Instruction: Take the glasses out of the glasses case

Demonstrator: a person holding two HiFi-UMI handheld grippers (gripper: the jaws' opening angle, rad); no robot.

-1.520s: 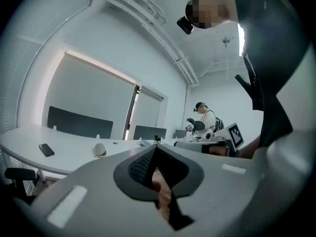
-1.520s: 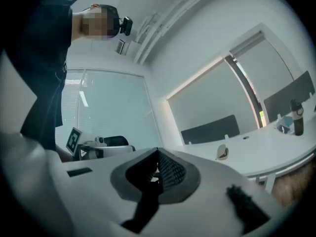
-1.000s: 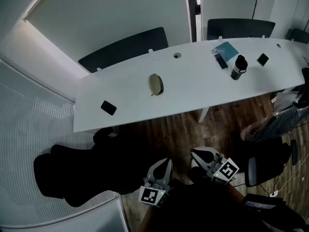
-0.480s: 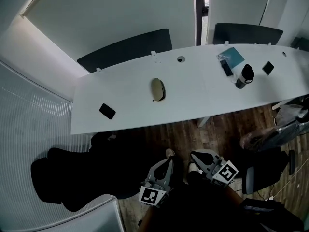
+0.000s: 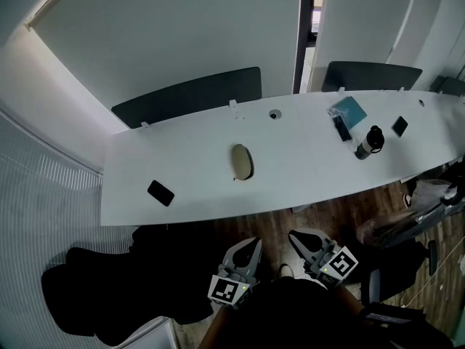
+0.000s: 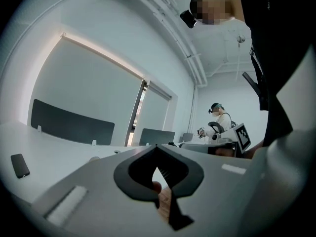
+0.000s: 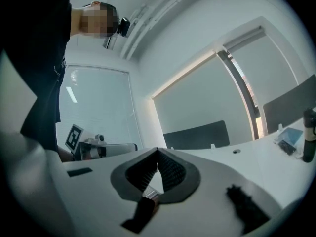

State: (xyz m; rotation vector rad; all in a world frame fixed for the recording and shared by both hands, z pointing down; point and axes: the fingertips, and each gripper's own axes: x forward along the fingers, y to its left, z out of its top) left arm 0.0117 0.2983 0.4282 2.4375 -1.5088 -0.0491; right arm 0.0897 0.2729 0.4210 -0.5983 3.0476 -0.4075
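Closer now to the counter [image 5: 182, 187], my left tongs [image 5: 249, 244] and right tongs [image 5: 298, 237] are closed and empty; the glasses case [image 5: 242, 161] lies well ahead

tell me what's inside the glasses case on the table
The beige oval glasses case lies shut on the long white table, nothing on top of it. Its lid covers the inside, so whether glasses are in there cannot be seen.
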